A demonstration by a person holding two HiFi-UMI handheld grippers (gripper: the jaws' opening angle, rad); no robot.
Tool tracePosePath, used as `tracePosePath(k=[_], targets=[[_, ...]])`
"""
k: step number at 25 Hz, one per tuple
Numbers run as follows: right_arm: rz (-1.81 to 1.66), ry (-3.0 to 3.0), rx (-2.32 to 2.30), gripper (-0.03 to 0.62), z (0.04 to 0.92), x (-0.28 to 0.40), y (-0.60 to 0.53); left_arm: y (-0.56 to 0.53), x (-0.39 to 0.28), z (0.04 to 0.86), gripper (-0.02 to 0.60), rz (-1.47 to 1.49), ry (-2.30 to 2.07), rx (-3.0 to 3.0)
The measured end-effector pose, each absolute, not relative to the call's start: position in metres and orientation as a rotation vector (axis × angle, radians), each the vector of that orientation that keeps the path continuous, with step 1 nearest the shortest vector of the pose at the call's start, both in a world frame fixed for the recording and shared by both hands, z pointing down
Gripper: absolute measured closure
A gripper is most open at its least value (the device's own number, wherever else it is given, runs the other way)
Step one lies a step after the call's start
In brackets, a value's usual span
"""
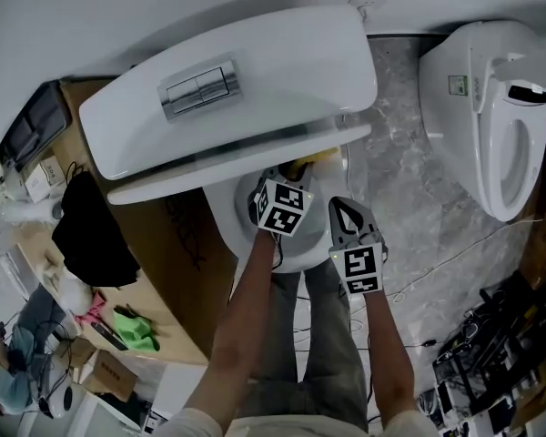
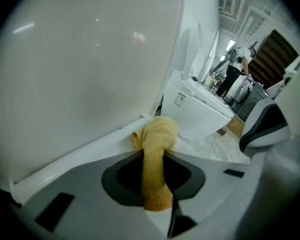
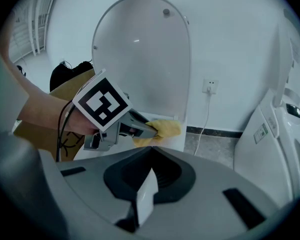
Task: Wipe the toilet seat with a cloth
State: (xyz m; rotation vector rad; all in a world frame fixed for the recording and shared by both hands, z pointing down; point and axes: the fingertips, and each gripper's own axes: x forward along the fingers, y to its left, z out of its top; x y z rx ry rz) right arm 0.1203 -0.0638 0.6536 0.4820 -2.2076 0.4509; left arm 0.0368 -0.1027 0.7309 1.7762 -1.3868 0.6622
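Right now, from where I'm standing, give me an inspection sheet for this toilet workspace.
Surface: toilet seat white, with the lid raised behind it.
Job's things: yellow cloth lying on the seat's back edge, next to the lid.
Clutter: black fabric and a green item on the cardboard box beside the toilet.
Grippers: left hand-held gripper shut on the cloth; right hand-held gripper shut, nothing in it.
Cables: thin cable across the floor; another hanging from the wall socket.
Surroundings: second toilet to the right; a person at far lower left.
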Motion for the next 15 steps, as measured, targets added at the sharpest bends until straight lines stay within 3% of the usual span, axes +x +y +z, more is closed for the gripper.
tracePosePath(k=[15], targets=[[0.396, -2.224, 0.406, 0.586, 0.65, 0.087, -0.053, -0.077, -0.006, 0.732, 0.485, 0.628, -1.455, 1.695]])
